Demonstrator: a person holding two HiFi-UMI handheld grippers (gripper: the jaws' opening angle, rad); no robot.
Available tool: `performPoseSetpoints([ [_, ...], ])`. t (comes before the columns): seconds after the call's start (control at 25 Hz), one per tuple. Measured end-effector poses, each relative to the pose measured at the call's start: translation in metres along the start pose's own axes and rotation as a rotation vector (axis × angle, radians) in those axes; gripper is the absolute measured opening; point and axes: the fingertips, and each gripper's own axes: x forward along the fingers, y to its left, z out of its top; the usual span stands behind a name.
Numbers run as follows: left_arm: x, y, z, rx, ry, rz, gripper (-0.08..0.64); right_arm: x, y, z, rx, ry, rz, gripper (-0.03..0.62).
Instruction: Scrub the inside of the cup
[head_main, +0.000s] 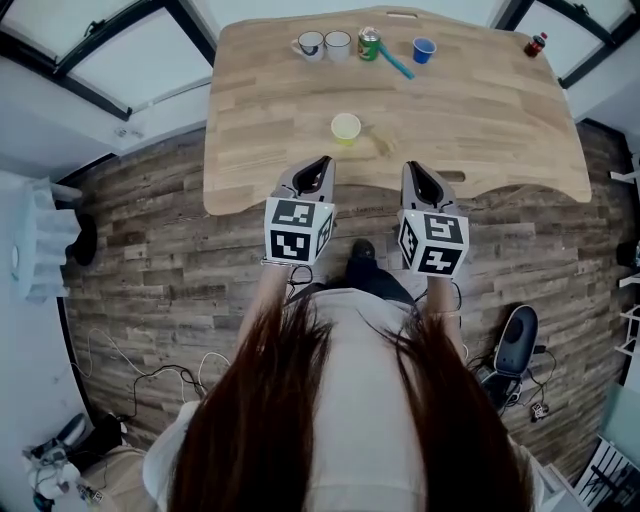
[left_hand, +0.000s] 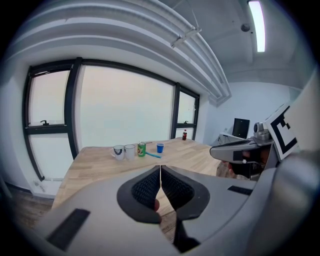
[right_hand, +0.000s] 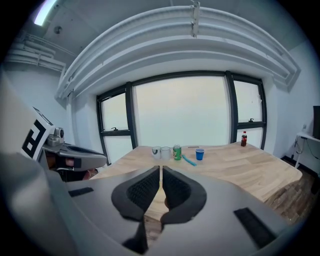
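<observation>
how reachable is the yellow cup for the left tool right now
Probably yes: the left tool, shut and empty, sits just short of the yellow cup, with only bare table between them. It would have to open first.

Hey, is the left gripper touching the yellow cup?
Apart. The head view shows bare tabletop between the shut left gripper and the yellow cup.

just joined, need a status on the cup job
Left tongs shut, empty. Right tongs shut, empty. Yellow cup upright on table, just ahead of both, untouched. Nothing between tongs and cup.
</observation>
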Motion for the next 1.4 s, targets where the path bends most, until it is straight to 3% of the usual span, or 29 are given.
performPoseSetpoints([
  [0.44,0.047,0.013,0.008,-0.040,0.002,0.052,0.018,0.048,-0.033,-0.001,-0.029,0.054,0.058,0.040],
  [0.92,0.058,0.018,0.000,-0.057,0.018,0.099,0.018,0.074,-0.037,-0.018,-0.053,0.116,0.153,0.041],
  [1.4,0.077,0.034,-0.006,-0.046,0.028,0.065,0.020,0.098,-0.035,-0.032,-0.064,0.169,0.150,0.041],
])
